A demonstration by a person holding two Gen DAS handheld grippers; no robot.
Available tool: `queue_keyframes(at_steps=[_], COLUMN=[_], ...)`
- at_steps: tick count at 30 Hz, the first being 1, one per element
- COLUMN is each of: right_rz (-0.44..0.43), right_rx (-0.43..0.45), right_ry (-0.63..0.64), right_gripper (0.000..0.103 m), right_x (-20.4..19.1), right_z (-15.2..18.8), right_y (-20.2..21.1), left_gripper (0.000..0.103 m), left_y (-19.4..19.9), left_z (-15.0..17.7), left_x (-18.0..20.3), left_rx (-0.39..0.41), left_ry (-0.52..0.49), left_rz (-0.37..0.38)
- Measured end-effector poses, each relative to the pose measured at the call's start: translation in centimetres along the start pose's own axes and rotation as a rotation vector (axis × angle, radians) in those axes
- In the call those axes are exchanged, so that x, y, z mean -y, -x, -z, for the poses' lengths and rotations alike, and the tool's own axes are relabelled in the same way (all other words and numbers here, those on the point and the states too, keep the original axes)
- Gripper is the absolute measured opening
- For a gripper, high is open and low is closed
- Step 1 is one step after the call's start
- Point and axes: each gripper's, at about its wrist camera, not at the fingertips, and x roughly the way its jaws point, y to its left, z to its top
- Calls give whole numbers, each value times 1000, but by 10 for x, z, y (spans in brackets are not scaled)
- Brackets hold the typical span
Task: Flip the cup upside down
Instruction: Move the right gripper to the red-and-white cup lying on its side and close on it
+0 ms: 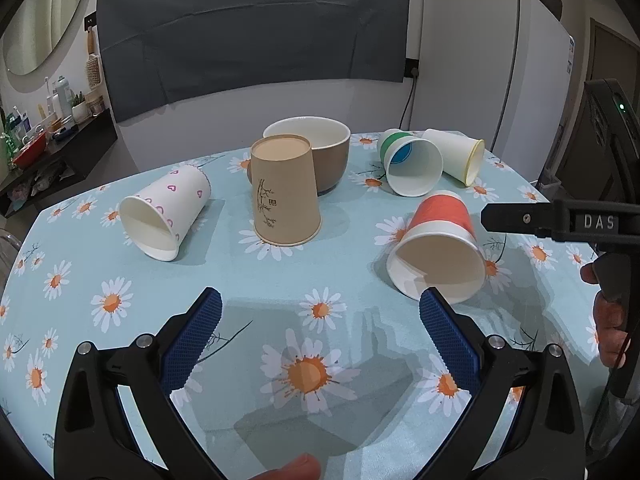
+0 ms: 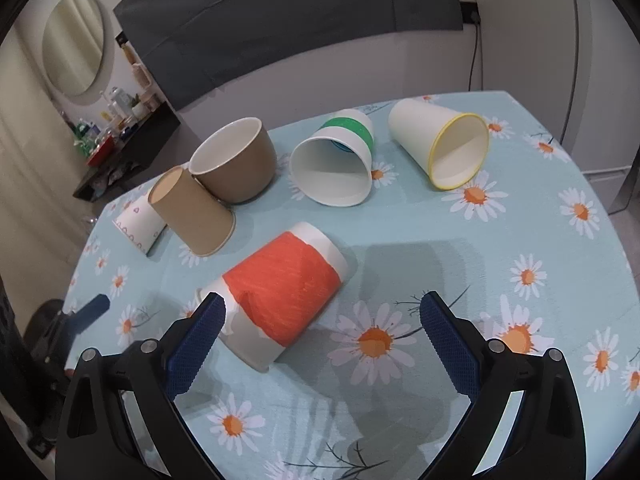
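The orange cup (image 2: 280, 292) lies on its side, just beyond the empty, spread right claw (image 2: 320, 320), toward its left finger; the left claw (image 1: 320, 320) gapes empty too.

Left tongs (image 1: 320, 312): jaws wide apart, above the desk (image 1: 248, 312), holding nothing.
Brown cup (image 1: 285, 192): stands upside down, just in front of the bowl (image 1: 320, 152).
Heart cup (image 1: 166, 216): lies on its side at the left, mouth toward the camera.
Orange cup (image 1: 440, 248): lies on its side at the right, mouth toward the camera, near the right blue pad.
Green cup (image 1: 410, 164): lies on its side, just beside the yellow-rimmed cup (image 1: 456, 154).
Right tongs (image 1: 520, 218): only a part is seen at the right edge, apart from the cups.
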Motion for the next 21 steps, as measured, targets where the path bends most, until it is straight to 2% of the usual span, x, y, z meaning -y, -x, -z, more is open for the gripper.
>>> queue_keyframes(at_steps=[9, 13, 14, 15, 16, 18, 21], right_rz=[-160, -244, -261, -275, -289, -325, -326], right_rx=[-167, -210, -215, -224, -236, -245, -236], right_ry=[-199, -262, -272, -284, -294, -322, -340], right_gripper=[94, 93, 89, 72, 67, 66, 65], right_x=[14, 15, 14, 14, 14, 15, 16], right_z=[-16, -17, -16, -16, -15, -14, -10], right_y=[-42, -54, -56, -57, -59, -63, -60], left_gripper=[97, 97, 97, 97, 97, 97, 97], left_y=[-16, -13, -12, -11, -10, -9, -7], left_z=[2, 2, 3, 4, 4, 5, 7], left_x=[-2, 0, 1, 2, 3, 4, 6], left_rx=[-32, -30, -26, -22, -23, -28, -31], left_ry=[-23, -27, -35, -44, -49, -55, -68], left_rz=[14, 51, 43, 36, 35, 48, 46])
